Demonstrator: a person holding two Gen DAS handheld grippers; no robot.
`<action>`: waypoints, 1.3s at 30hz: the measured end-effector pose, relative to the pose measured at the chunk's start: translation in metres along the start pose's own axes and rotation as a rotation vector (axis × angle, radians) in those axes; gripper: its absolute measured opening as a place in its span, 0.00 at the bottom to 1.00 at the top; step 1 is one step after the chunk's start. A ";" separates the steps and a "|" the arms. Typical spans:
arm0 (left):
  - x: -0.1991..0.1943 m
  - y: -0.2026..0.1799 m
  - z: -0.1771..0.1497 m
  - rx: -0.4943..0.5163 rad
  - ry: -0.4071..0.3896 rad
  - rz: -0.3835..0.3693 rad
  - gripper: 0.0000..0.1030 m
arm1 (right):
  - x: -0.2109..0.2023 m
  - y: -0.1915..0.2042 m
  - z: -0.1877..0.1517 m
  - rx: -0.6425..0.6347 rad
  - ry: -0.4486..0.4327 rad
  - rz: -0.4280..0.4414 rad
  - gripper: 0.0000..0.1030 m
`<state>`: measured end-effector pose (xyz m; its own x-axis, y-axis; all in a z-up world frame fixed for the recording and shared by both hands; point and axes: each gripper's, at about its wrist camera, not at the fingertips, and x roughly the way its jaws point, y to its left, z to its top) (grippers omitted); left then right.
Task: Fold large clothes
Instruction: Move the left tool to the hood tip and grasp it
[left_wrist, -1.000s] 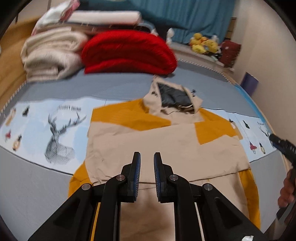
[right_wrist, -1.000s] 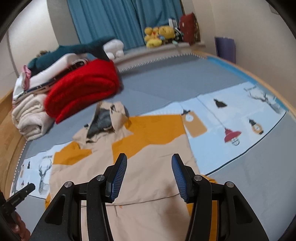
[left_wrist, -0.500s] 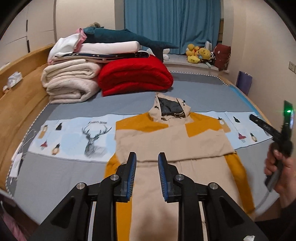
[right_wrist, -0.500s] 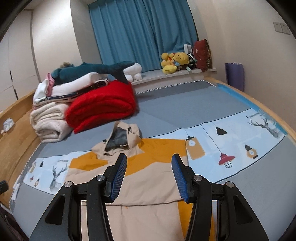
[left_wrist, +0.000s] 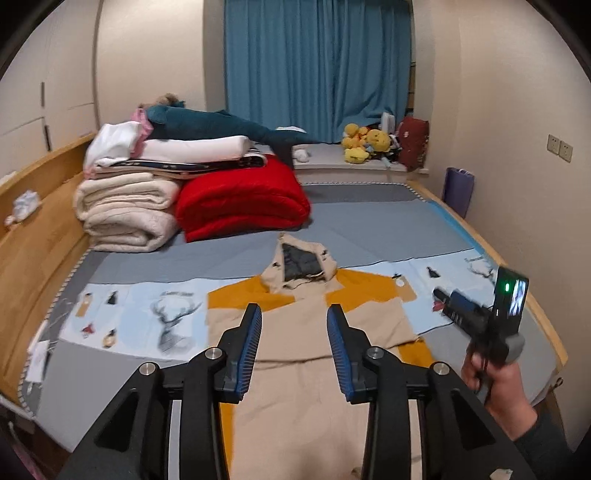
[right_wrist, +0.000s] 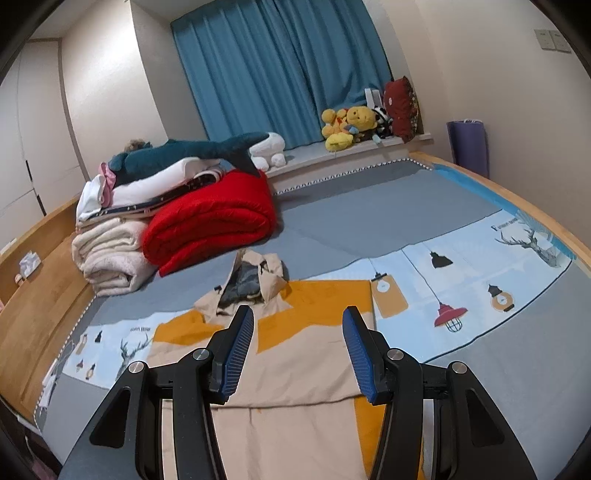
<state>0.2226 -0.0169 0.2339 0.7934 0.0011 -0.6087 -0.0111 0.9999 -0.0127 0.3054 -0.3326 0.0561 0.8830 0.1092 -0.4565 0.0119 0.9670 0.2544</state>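
Hidden and cut off
The hooded jacket's (left_wrist: 303, 332) hem runs off the bottom edge; the right hand (left_wrist: 495, 380) covers its gripper's handle.

A wide bed (left_wrist: 369, 206) with a grey cover and a wooden frame carries everything. Across its middle runs a pale blue printed strip (left_wrist: 155, 317) — deer and lantern motifs — and a beige and mustard hooded jacket (left_wrist: 306, 332) lies flat on top of it, hood pointing toward the curtain. At the far left corner sit a rolled red blanket (left_wrist: 240, 203) and, touching it, a stack of cream and white bedding (left_wrist: 125, 210) — a teal plush shark (right_wrist: 184, 153) lies on top.
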 end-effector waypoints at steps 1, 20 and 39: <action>0.014 0.000 0.004 -0.008 0.009 0.002 0.33 | 0.003 -0.001 -0.001 -0.006 0.010 -0.001 0.50; 0.398 0.043 0.046 -0.082 0.210 0.086 0.32 | 0.122 -0.020 -0.019 -0.099 0.298 -0.133 0.27; 0.645 0.074 0.075 -0.285 0.372 0.084 0.44 | 0.172 -0.045 -0.022 0.014 0.382 -0.203 0.13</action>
<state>0.7794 0.0590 -0.1006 0.5112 0.0233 -0.8592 -0.2733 0.9522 -0.1368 0.4460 -0.3526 -0.0523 0.6249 -0.0025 -0.7807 0.1760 0.9747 0.1377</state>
